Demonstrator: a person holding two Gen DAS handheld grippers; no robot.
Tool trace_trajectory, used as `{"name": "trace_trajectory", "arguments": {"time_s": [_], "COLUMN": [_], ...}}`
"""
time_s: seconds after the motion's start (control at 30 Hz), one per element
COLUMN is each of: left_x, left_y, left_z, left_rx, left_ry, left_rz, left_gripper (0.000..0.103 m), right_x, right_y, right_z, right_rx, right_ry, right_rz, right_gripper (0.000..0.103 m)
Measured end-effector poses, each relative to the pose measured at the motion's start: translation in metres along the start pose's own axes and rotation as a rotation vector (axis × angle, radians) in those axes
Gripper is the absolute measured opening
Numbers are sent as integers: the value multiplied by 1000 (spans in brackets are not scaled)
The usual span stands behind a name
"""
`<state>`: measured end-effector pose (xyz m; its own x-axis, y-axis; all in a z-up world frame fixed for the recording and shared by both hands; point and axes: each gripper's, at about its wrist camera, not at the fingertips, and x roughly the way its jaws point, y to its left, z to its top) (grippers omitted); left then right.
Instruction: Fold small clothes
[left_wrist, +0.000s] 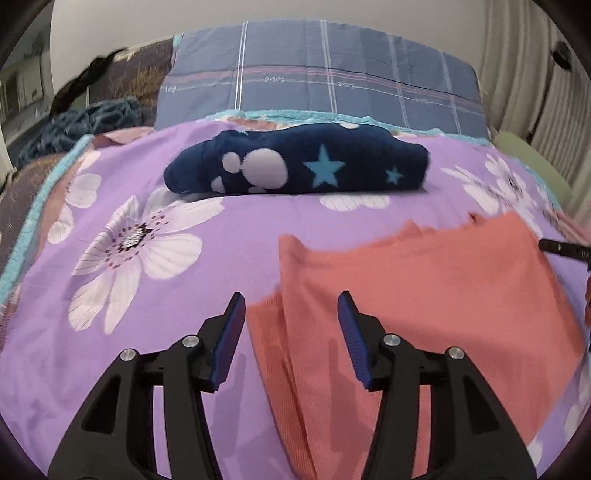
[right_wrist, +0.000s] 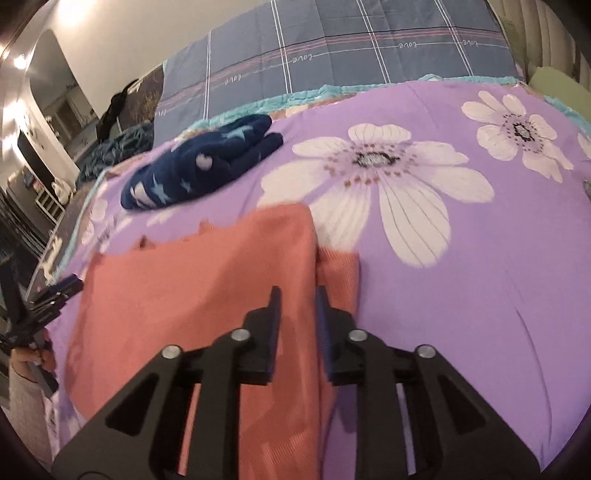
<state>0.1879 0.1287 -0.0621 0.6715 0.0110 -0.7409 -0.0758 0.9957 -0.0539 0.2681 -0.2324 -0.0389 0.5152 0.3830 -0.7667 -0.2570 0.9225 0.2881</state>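
Note:
A salmon-pink garment (left_wrist: 424, 295) lies partly folded on the purple floral bedspread (left_wrist: 129, 332); it also shows in the right wrist view (right_wrist: 192, 295). My left gripper (left_wrist: 291, 299) is open and empty, hovering over the garment's left edge. My right gripper (right_wrist: 298, 291) hovers over the garment's right fold edge with its jaws a narrow gap apart, holding nothing. A folded navy garment with stars and paw prints (left_wrist: 295, 166) lies further back on the bed and also shows in the right wrist view (right_wrist: 199, 162).
A blue plaid pillow or quilt (left_wrist: 321, 77) lies at the head of the bed. A dark blue crumpled cloth (left_wrist: 74, 125) sits at the far left. The other gripper (right_wrist: 44, 299) shows at the left edge. Curtains (left_wrist: 528, 74) hang at right.

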Motion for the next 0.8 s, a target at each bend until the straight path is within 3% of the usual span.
{"name": "trace_trajectory", "arguments": {"time_s": [0.1, 0.13, 0.17, 0.2, 0.33, 0.47, 0.53, 0.57, 0.6, 0.67, 0.8], "left_x": [25, 33, 37, 38, 16, 35, 40, 36, 26, 7, -38], "left_y": [3, 3, 2, 1, -7, -18, -25, -29, -36, -51, -122], "left_z": [12, 15, 16, 18, 23, 23, 18, 16, 13, 12, 2], "left_rx": [-19, -25, -29, -33, 0, 80, 123, 135, 149, 168, 219], "left_ry": [45, 58, 64, 67, -44, 19, 36, 24, -2, -37, -73], "left_rz": [3, -8, -23, -30, 1, 89, 178, 211, 232, 197, -71], "left_gripper": [48, 38, 5, 1, 2, 7, 18, 31, 33, 33, 33], "right_x": [17, 23, 28, 26, -3, 11, 5, -4, -8, -14, -10], "right_y": [3, 3, 4, 4, -2, -14, -22, -27, -30, -37, -57], "right_z": [13, 16, 19, 19, 17, 13, 9, 8, 7, 6, 1], "right_rx": [-2, -3, -5, -2, -1, 1, 47, 64, 65, 51, 88], "right_ry": [18, 24, 25, 12, -89, -14, -28, -44, -51, -43, 33], "right_rz": [-3, -13, -32, -48, -52, -80, -42, -16, -22, -48, 29], "right_gripper": [31, 30, 10, 2, 2, 8, 13, 17, 19, 20, 20]}}
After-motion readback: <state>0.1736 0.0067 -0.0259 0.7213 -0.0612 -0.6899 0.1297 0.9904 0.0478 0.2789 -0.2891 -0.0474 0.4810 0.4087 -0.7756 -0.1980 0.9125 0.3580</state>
